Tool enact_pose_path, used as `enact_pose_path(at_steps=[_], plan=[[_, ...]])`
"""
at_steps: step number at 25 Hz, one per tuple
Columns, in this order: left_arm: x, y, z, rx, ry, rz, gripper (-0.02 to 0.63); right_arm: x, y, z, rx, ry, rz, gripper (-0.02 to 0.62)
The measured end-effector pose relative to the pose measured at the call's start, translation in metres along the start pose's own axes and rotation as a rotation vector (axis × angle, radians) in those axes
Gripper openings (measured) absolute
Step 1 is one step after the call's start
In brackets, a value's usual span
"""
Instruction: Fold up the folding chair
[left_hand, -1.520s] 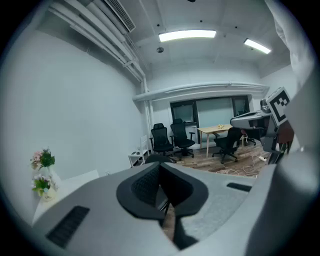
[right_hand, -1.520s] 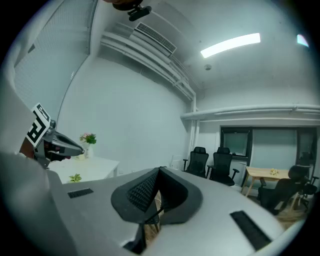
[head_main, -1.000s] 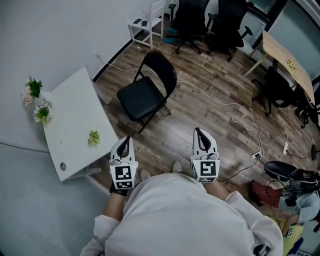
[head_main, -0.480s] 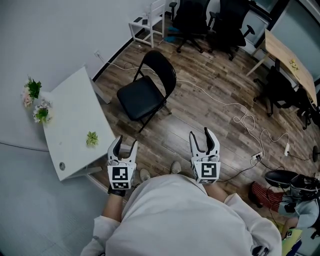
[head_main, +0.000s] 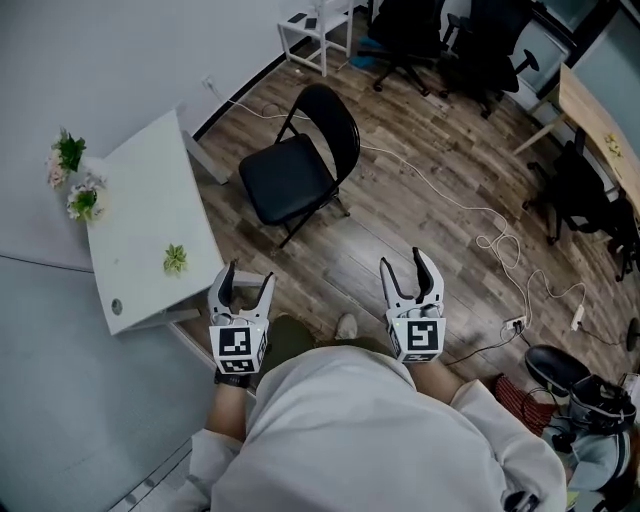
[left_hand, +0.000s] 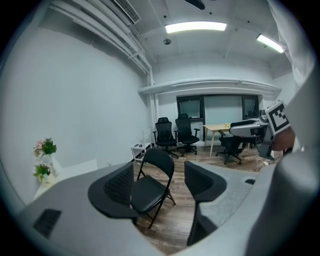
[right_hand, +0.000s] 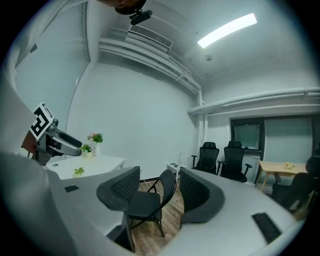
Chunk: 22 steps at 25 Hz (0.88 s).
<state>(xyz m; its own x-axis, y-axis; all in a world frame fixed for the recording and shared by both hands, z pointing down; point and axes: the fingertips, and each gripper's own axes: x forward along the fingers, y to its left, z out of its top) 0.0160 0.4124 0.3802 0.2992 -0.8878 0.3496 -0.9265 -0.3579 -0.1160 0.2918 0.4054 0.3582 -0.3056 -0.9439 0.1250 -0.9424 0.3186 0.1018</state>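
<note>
The folding chair (head_main: 300, 165) stands unfolded on the wooden floor (head_main: 400, 230), its black seat down and level and its rounded black backrest rising on the far right side. It stands just right of the white worktop (head_main: 150, 230), well apart from both tools and farther off than they are.

The left tool (head_main: 249, 278) is held low in front of the person, near the near right corner of the worktop. Its jaws have just been opening and stand wide apart, with nothing gripped. In the left gripper view the chair (left_hand: 150, 190) shows in the gap of the left tool (left_hand: 160, 182), but far beyond the pads and touching neither.

The right tool (head_main: 405, 262) is held to the right at about the same nearness, over bare floor. Its jaws have also just been opening and now gape wide and empty. In the right gripper view the chair (right_hand: 150, 202) again shows through the gap of the right tool (right_hand: 159, 189), well short of any contact.

On the worktop lie a small green sprig (head_main: 175, 259) near the middle and two little flowering plants (head_main: 75, 185) at its far left edge. A white cable (head_main: 440, 195) snakes across the floor right of the chair. Black office chairs (head_main: 420, 30) stand at the far end of the room, and a wooden desk (head_main: 600, 130) at the far right.
</note>
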Motion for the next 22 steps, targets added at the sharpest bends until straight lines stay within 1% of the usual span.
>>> enact_pose_path(at_steps=[3, 5, 8, 12, 15, 18, 22], plan=[[0.001, 0.003, -0.013, 0.008, 0.045, 0.011, 0.325, 0.014, -0.002, -0.005, 0.004, 0.012, 0.013, 0.264], [0.007, 0.011, -0.017, -0.006, 0.065, 0.022, 0.325, 0.024, -0.005, -0.005, 0.008, 0.012, 0.016, 0.261], [0.029, 0.022, -0.017, -0.035, 0.076, 0.031, 0.324, 0.046, -0.011, -0.008, 0.02, 0.029, 0.021, 0.261], [0.07, 0.045, -0.033, -0.07, 0.102, -0.001, 0.324, 0.081, -0.004, -0.008, -0.016, 0.053, 0.023, 0.257], [0.107, 0.065, -0.039, -0.095, 0.106, -0.034, 0.324, 0.117, -0.004, -0.005, -0.04, 0.077, 0.006, 0.255], [0.145, 0.09, -0.037, -0.117, 0.103, -0.063, 0.324, 0.161, -0.003, 0.003, -0.069, 0.094, -0.003, 0.255], [0.189, 0.127, -0.041, -0.144, 0.122, -0.104, 0.324, 0.231, 0.003, 0.023, -0.114, 0.097, -0.013, 0.252]])
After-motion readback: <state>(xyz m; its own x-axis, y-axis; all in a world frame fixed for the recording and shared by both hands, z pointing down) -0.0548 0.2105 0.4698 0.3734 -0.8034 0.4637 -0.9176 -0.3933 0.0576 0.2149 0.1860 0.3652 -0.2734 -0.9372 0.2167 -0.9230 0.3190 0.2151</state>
